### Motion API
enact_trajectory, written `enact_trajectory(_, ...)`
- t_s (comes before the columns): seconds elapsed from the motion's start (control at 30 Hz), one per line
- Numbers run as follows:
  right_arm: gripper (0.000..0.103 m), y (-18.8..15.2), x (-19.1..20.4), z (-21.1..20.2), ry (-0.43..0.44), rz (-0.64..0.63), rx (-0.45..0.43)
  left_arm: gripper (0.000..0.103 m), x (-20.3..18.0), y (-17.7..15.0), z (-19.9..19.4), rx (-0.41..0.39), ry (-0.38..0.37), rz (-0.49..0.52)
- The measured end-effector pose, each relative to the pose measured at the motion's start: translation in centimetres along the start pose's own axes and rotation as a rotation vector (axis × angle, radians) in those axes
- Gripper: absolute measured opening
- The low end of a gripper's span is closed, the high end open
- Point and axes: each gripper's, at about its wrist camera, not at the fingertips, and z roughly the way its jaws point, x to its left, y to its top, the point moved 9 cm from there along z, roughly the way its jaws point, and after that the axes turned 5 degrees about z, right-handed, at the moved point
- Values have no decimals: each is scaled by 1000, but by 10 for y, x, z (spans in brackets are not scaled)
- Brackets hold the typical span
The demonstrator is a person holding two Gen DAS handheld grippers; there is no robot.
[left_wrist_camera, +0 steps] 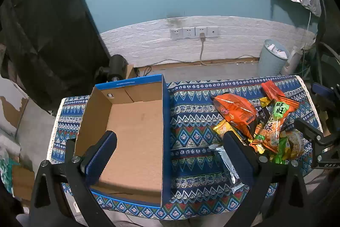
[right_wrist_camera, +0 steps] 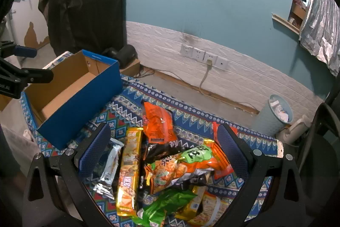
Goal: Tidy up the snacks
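An empty blue cardboard box (left_wrist_camera: 136, 127) (right_wrist_camera: 70, 99) stands on the left of a patterned tablecloth (left_wrist_camera: 191, 120). A heap of snack packs lies to its right: an orange bag (left_wrist_camera: 235, 114) (right_wrist_camera: 158, 122), an orange-and-green bag (left_wrist_camera: 274, 124) (right_wrist_camera: 184, 163), a long yellow pack (right_wrist_camera: 129, 169), a silver pack (left_wrist_camera: 227, 163) (right_wrist_camera: 108, 167) and a green pack (right_wrist_camera: 165, 203). My left gripper (left_wrist_camera: 170, 154) hangs open over the box's right wall. My right gripper (right_wrist_camera: 163, 150) hovers open above the heap, with nothing between its pads.
A pale blue waste bin (left_wrist_camera: 272, 59) (right_wrist_camera: 276, 114) stands on the floor behind the table, near wall sockets (left_wrist_camera: 194, 32) with a cable. Dark cloth (left_wrist_camera: 46, 35) hangs at the left. The other gripper's frame (left_wrist_camera: 314, 139) shows at the right edge of the left wrist view.
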Motion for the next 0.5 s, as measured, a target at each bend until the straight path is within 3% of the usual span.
enact_trajectory(0.5,98,-1,0,1,1,3,2,101,-2,-3,0,5,-3,1)
